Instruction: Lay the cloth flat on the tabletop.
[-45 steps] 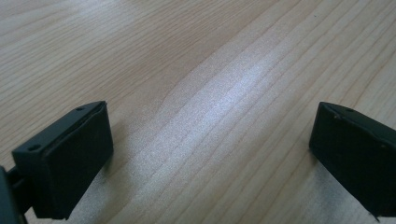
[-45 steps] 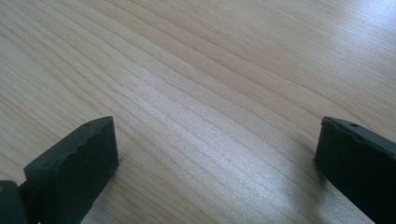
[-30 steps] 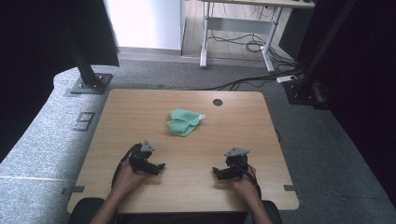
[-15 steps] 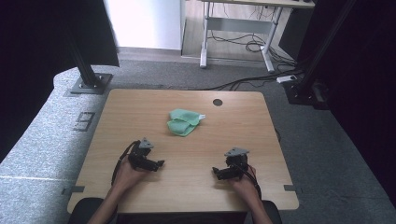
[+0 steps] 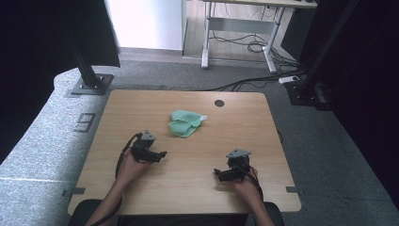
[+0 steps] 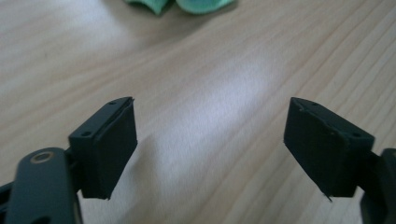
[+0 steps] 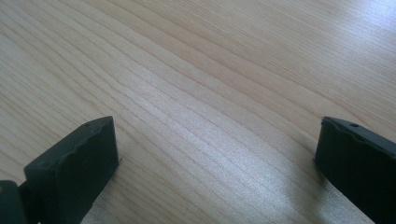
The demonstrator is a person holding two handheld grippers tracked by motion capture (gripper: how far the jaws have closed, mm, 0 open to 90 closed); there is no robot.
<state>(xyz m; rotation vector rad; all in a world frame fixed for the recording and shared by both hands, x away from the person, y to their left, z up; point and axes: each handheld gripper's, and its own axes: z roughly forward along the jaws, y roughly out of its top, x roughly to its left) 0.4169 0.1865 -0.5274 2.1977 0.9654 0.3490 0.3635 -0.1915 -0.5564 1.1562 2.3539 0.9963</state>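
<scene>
While both of my hands rest over the near half of the wooden surface [image 5: 188, 183], the green cloth [image 5: 186, 123] lies well ahead of them, a little past the middle and just short of the round cable hole [image 5: 219, 103] near the far edge. It is a crumpled, loosely folded piece of soft mint-green fabric, bunched into two humps with a small pale tab poking out at its right end. It lies flat on the wood, touching neither of my tools.

My left gripper [image 5: 161, 154] sits nearer to the cloth, angled toward it. Its fingers [image 6: 107, 144] are spread with bare wood between them, though they have just been closing a little, and nothing is pinched. In the left gripper view, the green cloth [image 6: 187, 5] peeks in at the top edge, apart from the fingertips.

My right gripper [image 5: 217, 172] is by the near right part of the surface, well apart from the cloth. Its fingers [image 7: 79, 163] stand wide apart over plain wood grain, gripping nothing.
</scene>
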